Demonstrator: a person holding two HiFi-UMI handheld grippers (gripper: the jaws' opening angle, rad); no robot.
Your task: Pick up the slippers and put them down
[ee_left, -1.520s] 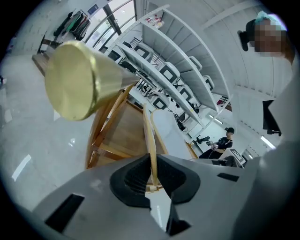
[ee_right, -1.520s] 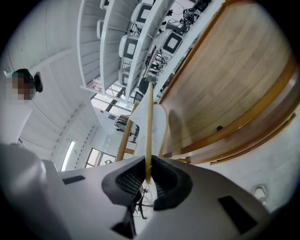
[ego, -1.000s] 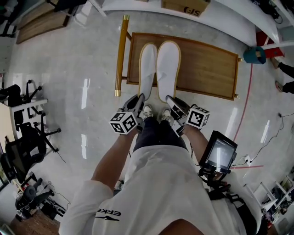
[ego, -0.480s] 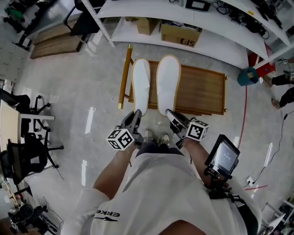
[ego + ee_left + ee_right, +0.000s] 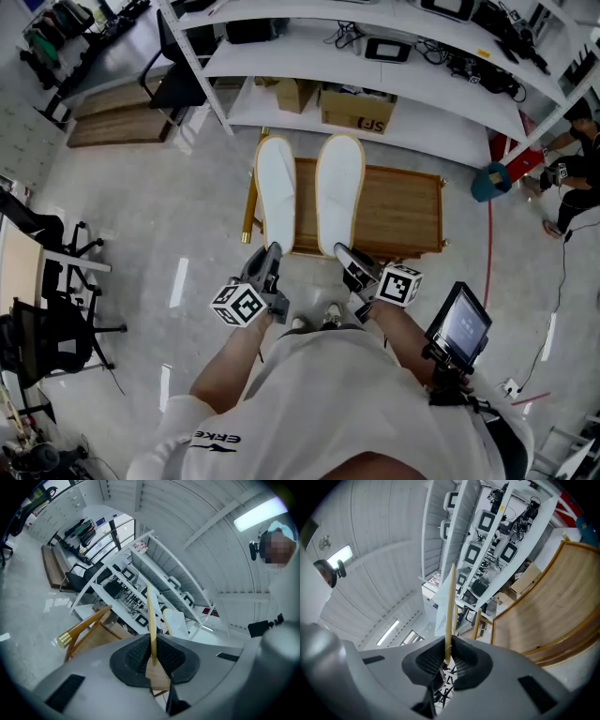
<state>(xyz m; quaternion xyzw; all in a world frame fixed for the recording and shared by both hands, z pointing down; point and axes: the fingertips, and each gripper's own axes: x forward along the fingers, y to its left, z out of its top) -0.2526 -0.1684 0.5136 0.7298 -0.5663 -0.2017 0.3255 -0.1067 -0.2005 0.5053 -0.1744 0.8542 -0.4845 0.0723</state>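
The left slipper (image 5: pixel 277 192) and the right slipper (image 5: pixel 339 192) are both off the floor (image 5: pixel 141 216), side by side and close to each other but not touching; they are white with a pale yellow rim, and their long sides run away from the person. Each one is held only at its near end; the far ends are free. In the head view they lie over the near edge of a wooden platform (image 5: pixel 403 211) on the floor, and the left slipper covers part of a wooden bar (image 5: pixel 250 202) with golden ends just beside that platform.

The left gripper (image 5: pixel 273 249) has its jaws almost together, pressed on the near end of the left slipper; in the left gripper view the slipper (image 5: pixel 150 620) shows edge-on as a thin yellow line between the two dark pads of that gripper (image 5: pixel 152 656). The right gripper (image 5: pixel 343 251) is the same, nearly closed and clamped on the right slipper; in the right gripper view the thin edge (image 5: pixel 450 606) stands between the pads of the gripper (image 5: pixel 446 660).

Beyond the platform stand white shelves (image 5: pixel 403 131) with a cardboard box (image 5: pixel 356 111) on the lowest level; a small screen (image 5: pixel 459 326) sits at the person's right side.
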